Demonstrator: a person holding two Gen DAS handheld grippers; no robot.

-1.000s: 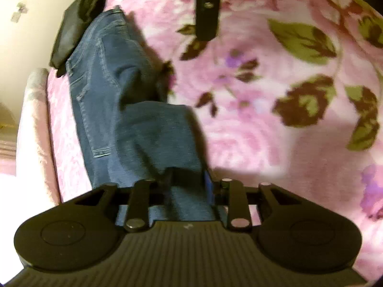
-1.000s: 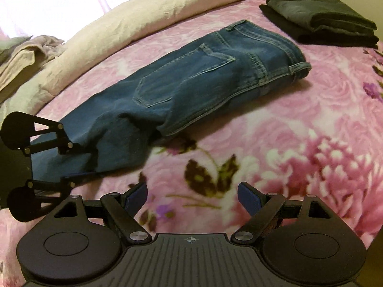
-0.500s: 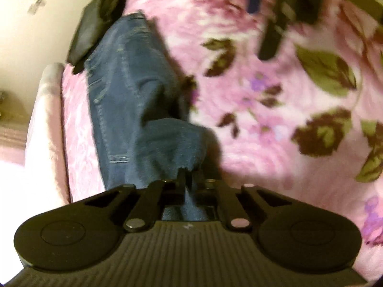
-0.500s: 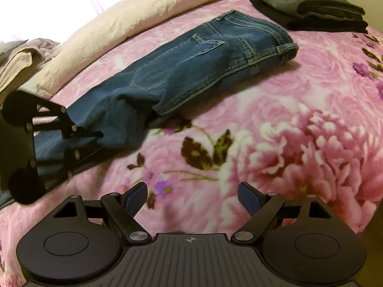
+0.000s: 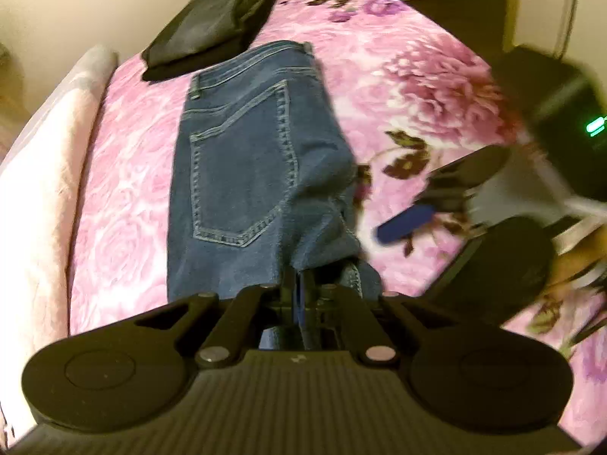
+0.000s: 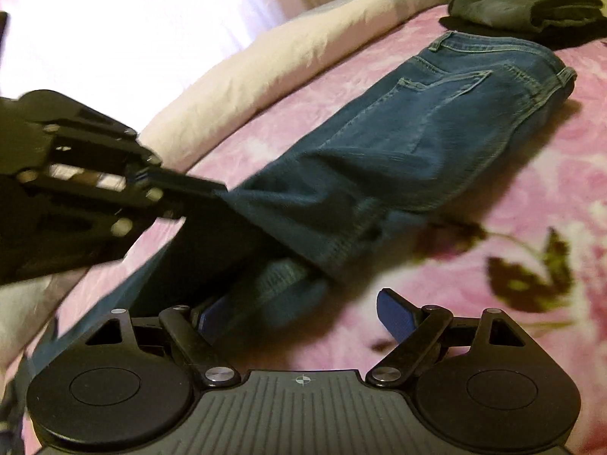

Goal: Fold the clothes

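Gripping a bunched leg of the blue jeans (image 5: 242, 159), your left gripper (image 5: 299, 295) has its jaws pinched tight on the denim and holds that part lifted off the bed (image 5: 417, 76). Your right gripper (image 6: 303, 303) has its jaws spread wide, with a folded-over leg end lying between them, just against the left pad; nothing is clamped there. The jeans lie lengthwise along the middle of the bed, back pocket up, waistband toward the far edge, close to a folded dark garment (image 5: 208, 26) in the far corner; a rolled pale quilt (image 6: 296, 57) runs along one side edge. Judgement: a lengthwise fold of the legs toward the waistband is in hand. The next move calls for the right jaws to close on the loose leg end so both corners travel level. No brand, label or writing is readable.
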